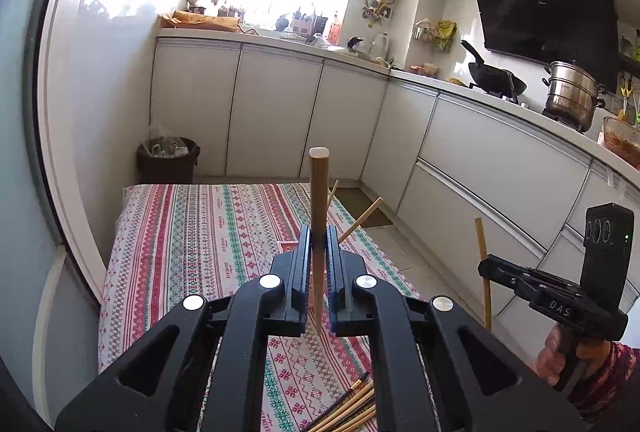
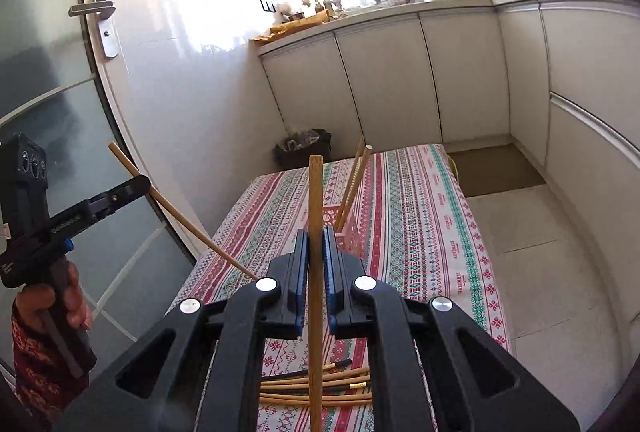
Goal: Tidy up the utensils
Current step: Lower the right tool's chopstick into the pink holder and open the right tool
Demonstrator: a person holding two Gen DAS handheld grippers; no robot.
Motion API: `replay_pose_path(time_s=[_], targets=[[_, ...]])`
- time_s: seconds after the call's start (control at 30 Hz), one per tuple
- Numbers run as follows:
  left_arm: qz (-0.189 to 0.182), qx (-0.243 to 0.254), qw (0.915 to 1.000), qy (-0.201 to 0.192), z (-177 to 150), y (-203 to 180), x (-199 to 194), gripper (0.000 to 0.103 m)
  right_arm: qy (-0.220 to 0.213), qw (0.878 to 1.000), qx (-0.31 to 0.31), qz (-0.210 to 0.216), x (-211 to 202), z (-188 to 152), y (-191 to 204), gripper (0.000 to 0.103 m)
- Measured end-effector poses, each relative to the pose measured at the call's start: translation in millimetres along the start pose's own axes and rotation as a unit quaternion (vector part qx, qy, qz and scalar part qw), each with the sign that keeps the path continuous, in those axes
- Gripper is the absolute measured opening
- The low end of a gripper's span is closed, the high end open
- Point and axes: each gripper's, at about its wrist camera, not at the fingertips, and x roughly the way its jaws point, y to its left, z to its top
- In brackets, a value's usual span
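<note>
In the left wrist view my left gripper (image 1: 319,235) is shut on a light wooden chopstick (image 1: 318,191) that stands upright between its pads. To the right, my right gripper (image 1: 486,267) is raised and shut on another chopstick (image 1: 481,238). The right wrist view shows that gripper (image 2: 316,234) clamping its upright chopstick (image 2: 315,187), with the left gripper (image 2: 140,185) at the left holding a slanted one (image 2: 180,218). A pink basket (image 2: 354,236) on the table holds a few chopsticks (image 2: 356,179). Several loose chopsticks (image 2: 320,384) lie on the cloth below the grippers.
The table wears a striped patterned cloth (image 1: 192,240). A dark bin (image 1: 168,159) stands on the floor behind it. White cabinets (image 1: 480,167) run along the back and right, with a wok and a steel pot (image 1: 572,93) on the counter. A glass door (image 2: 60,91) is at the left.
</note>
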Motion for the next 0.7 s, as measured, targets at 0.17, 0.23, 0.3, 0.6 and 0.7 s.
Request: replay_pose_path(time_s=[0.17, 0.23, 0.3, 0.6, 0.7], targets=[[0.007, -0.005, 0.9999, -0.008, 1, 3, -2, 0.006, -0.03, 1.0, 0.006, 0.006, 12, 33, 7, 0.008], [0.01, -0.01, 0.9998, -0.016, 3, 6, -4, 0.006, -0.06, 0.998, 0.006, 0.011, 12, 54, 16, 0.008], [0.012, -0.016, 0.9995, -0.025, 6, 8, -6, 0.006, -0.101, 0.995, 0.0, 0.013, 11, 73, 25, 0.008], [0.029, -0.03, 0.9971, -0.064, 36, 13, -10, 0.006, -0.264, 0.963, -0.017, -0.056, 58, 113, 39, 0.008], [0.036, -0.031, 0.9965, -0.069, 42, 17, -5, 0.006, -0.288, 0.954, -0.027, -0.078, 92, 103, 35, 0.008]])
